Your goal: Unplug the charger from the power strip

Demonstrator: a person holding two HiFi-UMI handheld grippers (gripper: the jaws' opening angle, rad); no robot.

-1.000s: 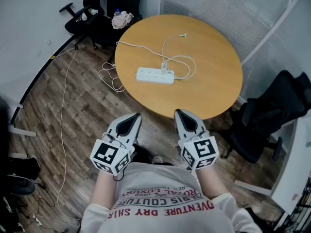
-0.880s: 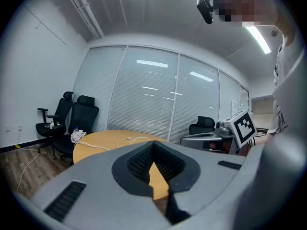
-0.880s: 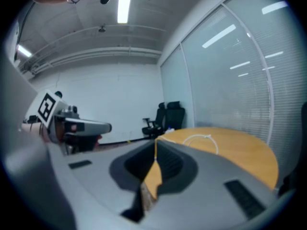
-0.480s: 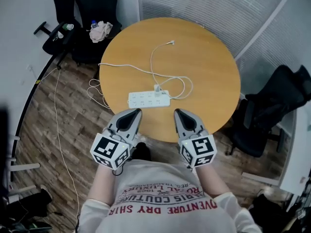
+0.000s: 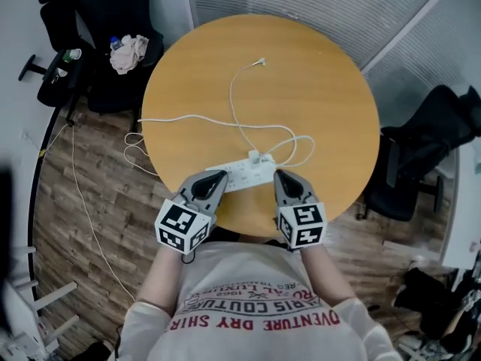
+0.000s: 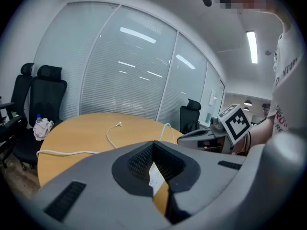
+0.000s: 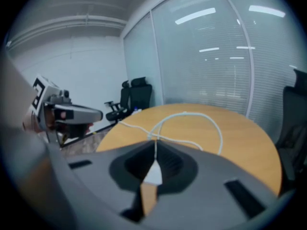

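Note:
A white power strip point(image 5: 239, 176) lies near the front edge of the round wooden table point(image 5: 323, 89). A small white charger point(image 5: 256, 156) is plugged into its top, and its thin white cable point(image 5: 234, 111) loops across the table to a loose connector point(image 5: 261, 62). My left gripper point(image 5: 219, 174) is shut and empty, its tip at the strip's left end. My right gripper point(image 5: 279, 173) is shut and empty too, its tip just off the strip's right end. In each gripper view a sliver of the white strip point(image 6: 154, 178) point(image 7: 153, 173) shows through the gap behind the closed jaws.
The strip's own lead point(image 5: 161, 119) runs off the table's left edge to the wooden floor. Black office chairs stand at the back left point(image 5: 113, 13), one with a crumpled cloth point(image 5: 128, 53), and another at the right point(image 5: 428, 145). Glass walls with blinds close the back.
Both grippers have come forward and down from above the floor to over the table's front edge, ending at the two ends of the strip. Both stayed shut.

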